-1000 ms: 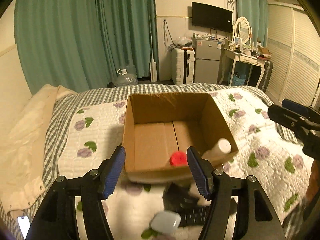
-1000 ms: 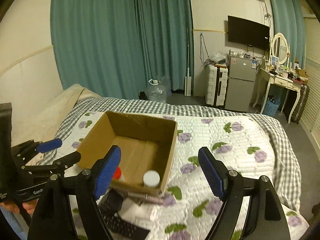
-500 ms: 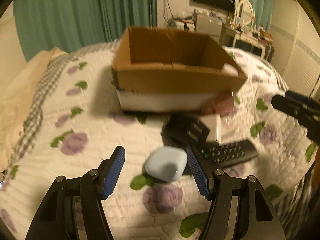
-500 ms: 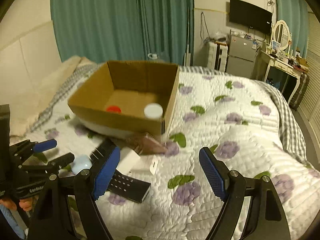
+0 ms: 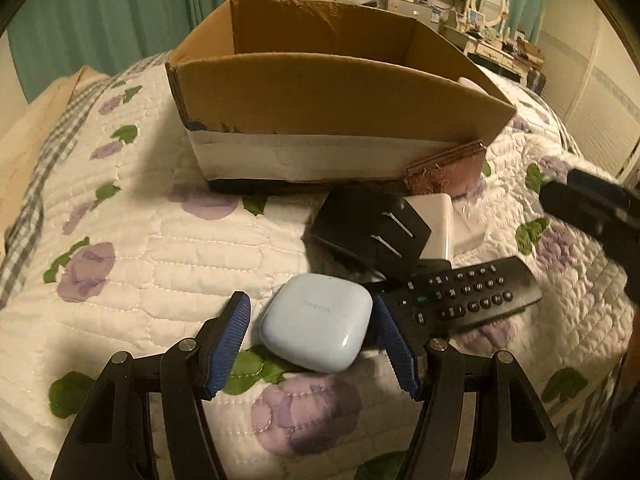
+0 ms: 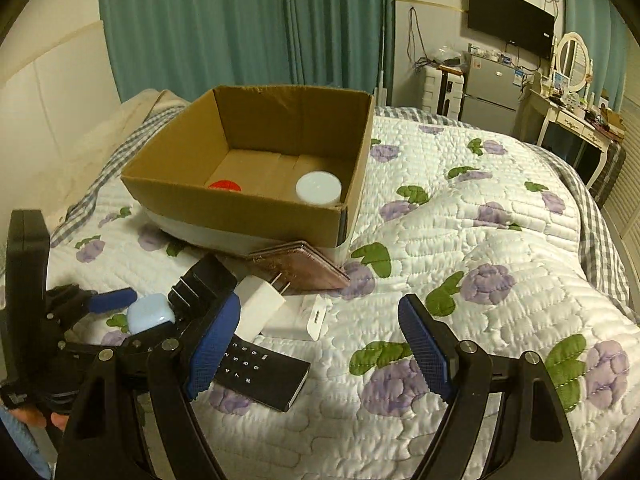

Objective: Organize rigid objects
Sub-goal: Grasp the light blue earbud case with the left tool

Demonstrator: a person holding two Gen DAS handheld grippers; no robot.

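Left gripper, open, straddles the blue case just before the box for pickup; right gripper, open, holds nothing.

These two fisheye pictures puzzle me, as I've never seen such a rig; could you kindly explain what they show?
A person holds a two-finger gripper in each hand, each carrying its own camera. One picture looks along the left gripper, whose open fingers flank a pale blue case without gripping it. The other looks along the right gripper, open and holding nothing. On the quilted bed lie a cardboard box, a remote, a black adapter and a white charger.
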